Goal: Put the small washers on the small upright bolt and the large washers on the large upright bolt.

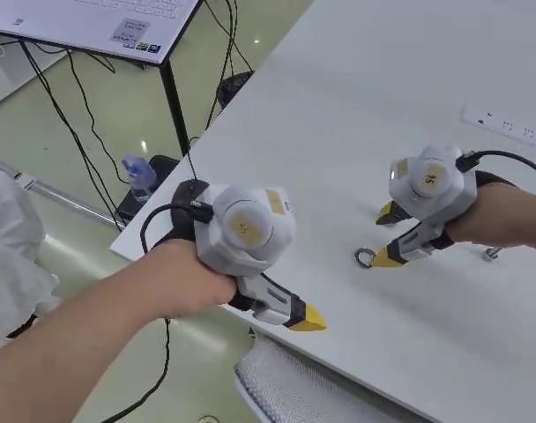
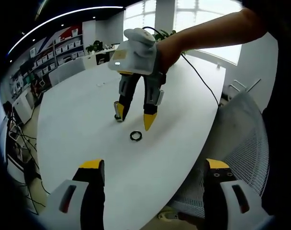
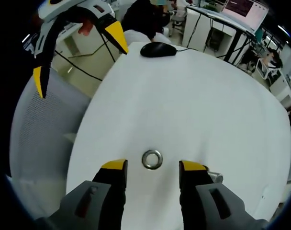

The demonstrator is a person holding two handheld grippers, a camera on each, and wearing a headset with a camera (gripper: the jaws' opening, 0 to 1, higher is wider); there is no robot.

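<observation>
A metal ring washer (image 1: 365,257) lies flat on the white table (image 1: 338,115), near its front edge. My right gripper (image 1: 385,235) hovers over it, open. In the right gripper view the washer (image 3: 152,159) sits just ahead of the gap between the yellow fingertips (image 3: 114,165). A small metal piece (image 3: 213,176) rests beside the other finger. A small upright bolt (image 1: 491,254) stands behind the right hand. My left gripper (image 1: 303,317) is open and empty, held off the table's front edge. Its own view shows the right gripper (image 2: 134,117) above the washer (image 2: 135,135).
A mesh chair (image 1: 294,388) stands under the table's front edge. A black mouse (image 3: 158,49) lies at the table's left corner, and a white power strip (image 1: 506,128) at the far right. A laptop (image 1: 100,22) sits on a second desk, with cables and a bottle (image 1: 140,176) on the floor.
</observation>
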